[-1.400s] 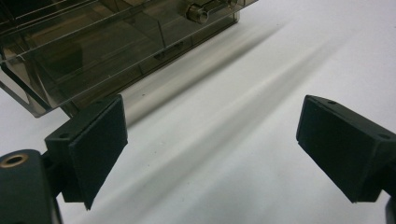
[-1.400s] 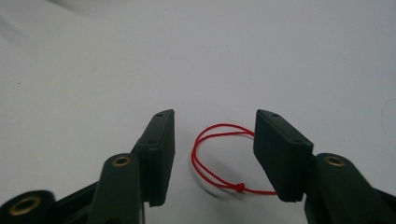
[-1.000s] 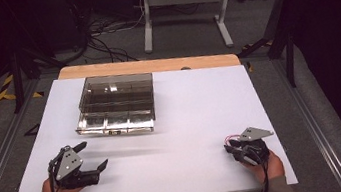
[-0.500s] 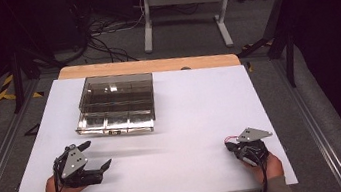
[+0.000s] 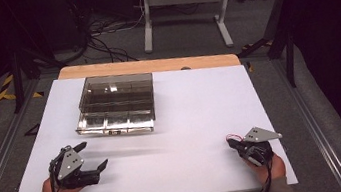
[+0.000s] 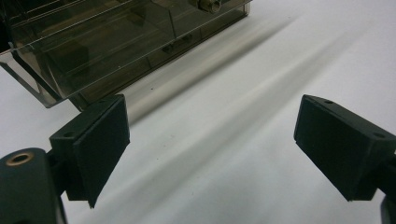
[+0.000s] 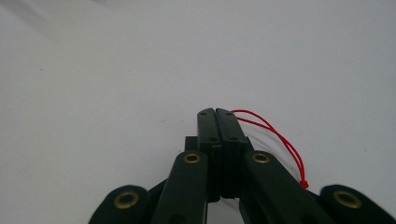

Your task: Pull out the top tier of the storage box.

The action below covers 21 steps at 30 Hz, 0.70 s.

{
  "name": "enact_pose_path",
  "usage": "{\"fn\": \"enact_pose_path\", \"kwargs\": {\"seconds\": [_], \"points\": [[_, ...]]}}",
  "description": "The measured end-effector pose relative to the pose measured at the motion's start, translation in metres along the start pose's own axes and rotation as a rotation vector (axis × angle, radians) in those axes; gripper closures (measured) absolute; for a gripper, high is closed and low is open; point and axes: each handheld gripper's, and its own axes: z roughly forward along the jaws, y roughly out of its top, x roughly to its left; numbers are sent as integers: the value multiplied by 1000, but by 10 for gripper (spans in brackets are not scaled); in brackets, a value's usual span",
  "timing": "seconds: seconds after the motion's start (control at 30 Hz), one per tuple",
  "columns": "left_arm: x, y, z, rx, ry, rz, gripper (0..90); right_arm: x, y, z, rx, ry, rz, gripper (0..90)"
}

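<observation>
Organizer (image 5: 117,105): a smoky clear plastic box with compartments, lying on the far left part of the bench (image 5: 195,107), well apart from both hand-held grippers.
Organizer close up (image 6: 116,42): in the left gripper view it lies ahead and to the left of the jaws; its far end is cut off by the frame edge, and what lies in the compartments is hard to make out through the tinted walls.
Left hand-held gripper (image 5: 88,157): near the front left corner of the bench, jaws spread wide with bare white surface between them, nothing held; it points toward the organizer.
Left fingertips (image 6: 100,140): flat black pads, apart from the box.
Right hand-held gripper (image 5: 231,140): near the front right corner, jaws pressed together, no thing between them.
Right gripper close up (image 7: 216,122): a thin red wire (image 7: 280,140) loops beside the closed jaws.
Hands: mostly hidden under the grippers, cut off at the bottom edge.
Around: a wooden strip (image 5: 149,64) along the far edge of the bench; cables (image 5: 100,40) and a grey stand (image 5: 185,3) on the dark floor beyond.
</observation>
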Motion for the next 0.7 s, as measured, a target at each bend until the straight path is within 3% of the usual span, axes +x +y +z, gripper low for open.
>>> {"fn": "enact_pose_path", "kwargs": {"seconds": [0.1, 0.3, 0.57, 0.7], "points": [[0, 0, 1, 3, -14, 13, 136, 0, 0, 0, -20, 4, 2, 900], [-1, -2, 0, 3, -15, -1, 132, 2, 2, 1, -36, 3, -8, 900], [-1, -2, 0, -4, 22, -1, 83, 4, 1, -1, -66, 7, -29, 900], [2, -2, 1, -1, 20, -4, 73, 5, 4, -3, -90, 19, -23, 900]]}}
